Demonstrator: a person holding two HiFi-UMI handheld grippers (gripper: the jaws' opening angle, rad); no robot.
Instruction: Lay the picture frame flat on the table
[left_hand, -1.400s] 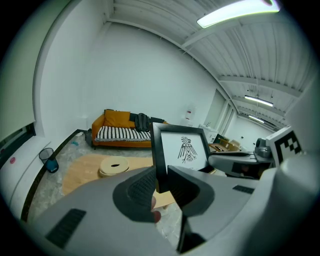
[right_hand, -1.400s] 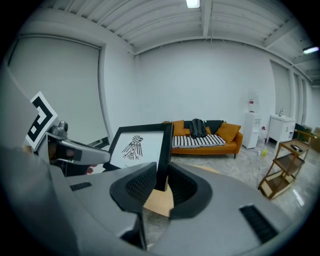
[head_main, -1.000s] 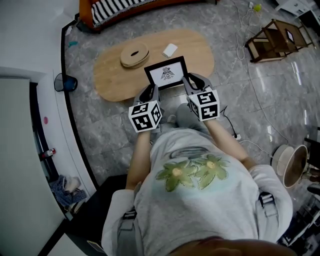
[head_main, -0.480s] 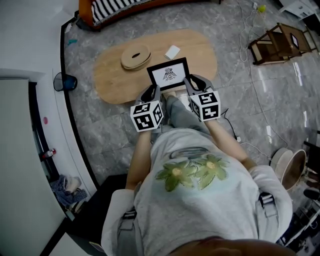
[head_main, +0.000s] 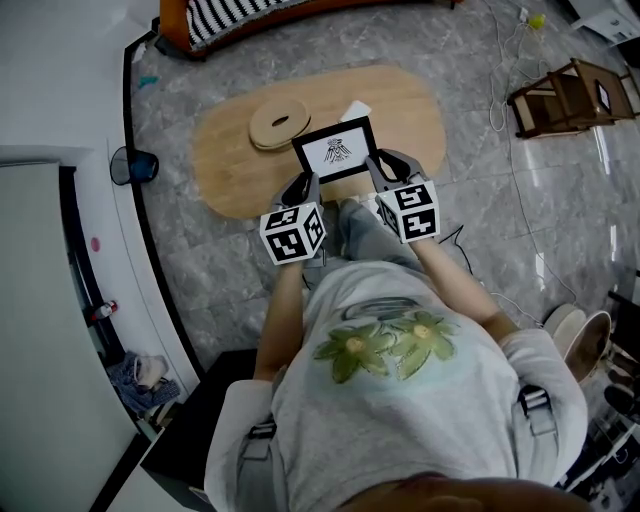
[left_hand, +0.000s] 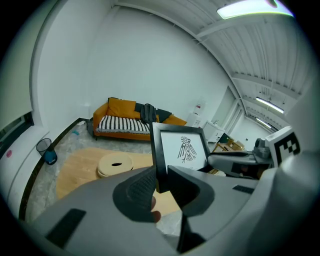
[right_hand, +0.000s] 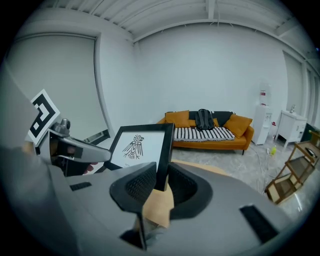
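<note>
The little bin (head_main: 130, 165) by the wall is too small to see inside. The oval wooden desk (head_main: 225, 165) stands on a grey stone floor near one orange sofa (left_hand: 122, 117). One round wooden ring (head_main: 279, 123) lies on the desk. Your left gripper (left_hand: 161, 176) and right gripper (right_hand: 161, 181) each pinch one side of the one picture frame (head_main: 337, 150), tilted over the desk's near edge.

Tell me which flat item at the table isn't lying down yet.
The black picture frame, held up by its side edges in the left gripper and right gripper; the round wooden disc and small white card lie flat.
</note>
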